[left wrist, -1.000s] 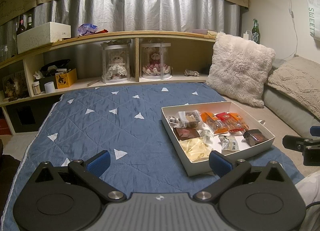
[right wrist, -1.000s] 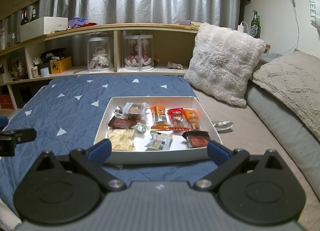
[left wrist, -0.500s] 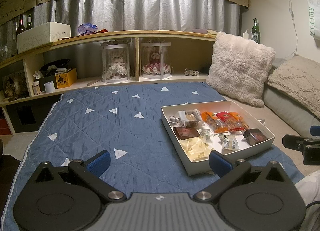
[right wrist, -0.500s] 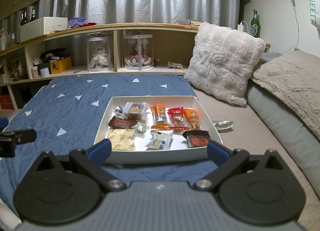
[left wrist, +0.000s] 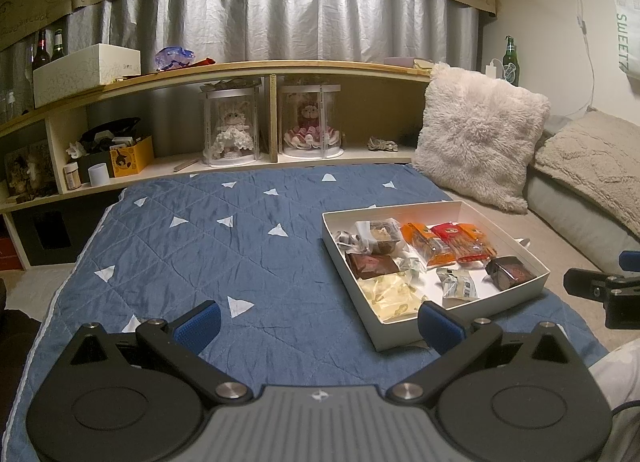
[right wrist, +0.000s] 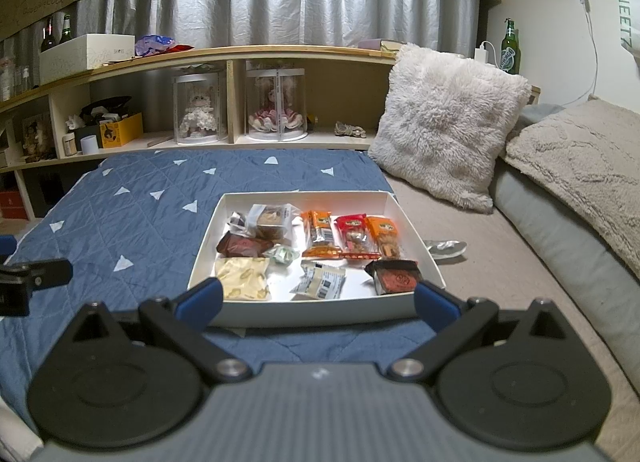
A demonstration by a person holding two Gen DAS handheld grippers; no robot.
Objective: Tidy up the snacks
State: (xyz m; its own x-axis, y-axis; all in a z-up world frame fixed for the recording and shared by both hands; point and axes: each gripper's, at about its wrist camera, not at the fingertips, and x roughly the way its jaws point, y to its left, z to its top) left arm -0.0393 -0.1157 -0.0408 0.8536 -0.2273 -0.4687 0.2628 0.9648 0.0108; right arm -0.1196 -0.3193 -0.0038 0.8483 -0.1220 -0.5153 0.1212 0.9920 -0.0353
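A shallow white box [right wrist: 304,310] [left wrist: 520,292] lies on the blue quilt [left wrist: 240,262] and holds several wrapped snacks. Among them are orange and red packs [right wrist: 352,236] [left wrist: 448,242], a dark brown pack [right wrist: 396,276], a pale yellow pack [right wrist: 242,278] and a clear-wrapped cake [right wrist: 272,219]. My right gripper [right wrist: 316,304] is open just in front of the box's near wall, holding nothing. My left gripper [left wrist: 320,322] is open over the quilt, left of the box's near corner, also with nothing in it. The right gripper's finger [left wrist: 600,290] shows at the left view's right edge.
A silver wrapper [right wrist: 446,248] lies on the grey bedding right of the box. A fluffy pillow [right wrist: 444,137] and a knitted cushion [right wrist: 580,165] are at the back right. A low wooden shelf [right wrist: 240,57] with doll cases, bottles and boxes runs along the back.
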